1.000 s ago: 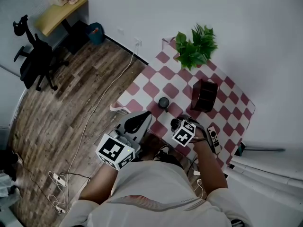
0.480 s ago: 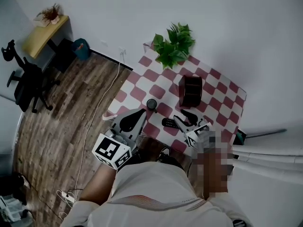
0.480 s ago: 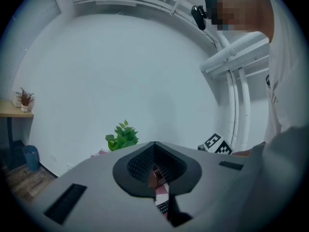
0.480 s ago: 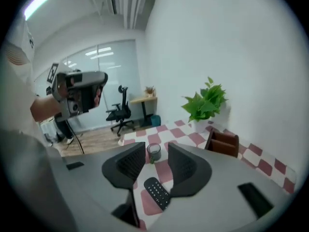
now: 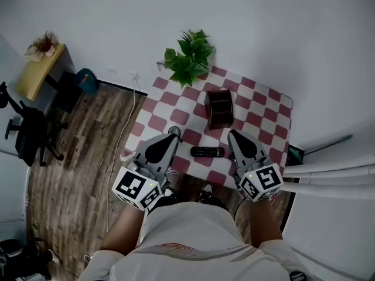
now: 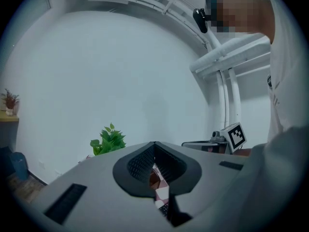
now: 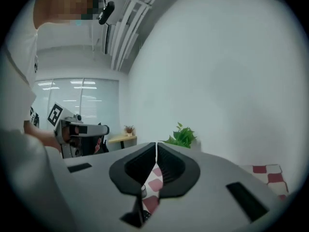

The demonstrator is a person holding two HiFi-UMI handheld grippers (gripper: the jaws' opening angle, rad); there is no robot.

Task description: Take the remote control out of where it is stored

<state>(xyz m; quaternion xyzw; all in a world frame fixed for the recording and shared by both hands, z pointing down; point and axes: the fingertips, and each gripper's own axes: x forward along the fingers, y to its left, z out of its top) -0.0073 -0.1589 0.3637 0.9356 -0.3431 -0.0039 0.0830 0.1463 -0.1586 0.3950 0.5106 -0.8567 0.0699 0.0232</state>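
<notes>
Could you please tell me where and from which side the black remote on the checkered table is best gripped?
Grip the remote across its narrow width near mid-length, coming straight down from above. It lies flat on the checkered table, long axis left to right in the head view, with bare cloth along both long edges, so the jaws should straddle it cleanly.

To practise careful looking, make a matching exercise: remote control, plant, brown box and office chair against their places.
1 remote control
2 plant
3 brown box
4 office chair

A on the wooden floor
B far corner of the checkered table
C lying flat near the table's front edge
D standing mid-table

Pairs: 1-C, 2-B, 3-D, 4-A
</notes>
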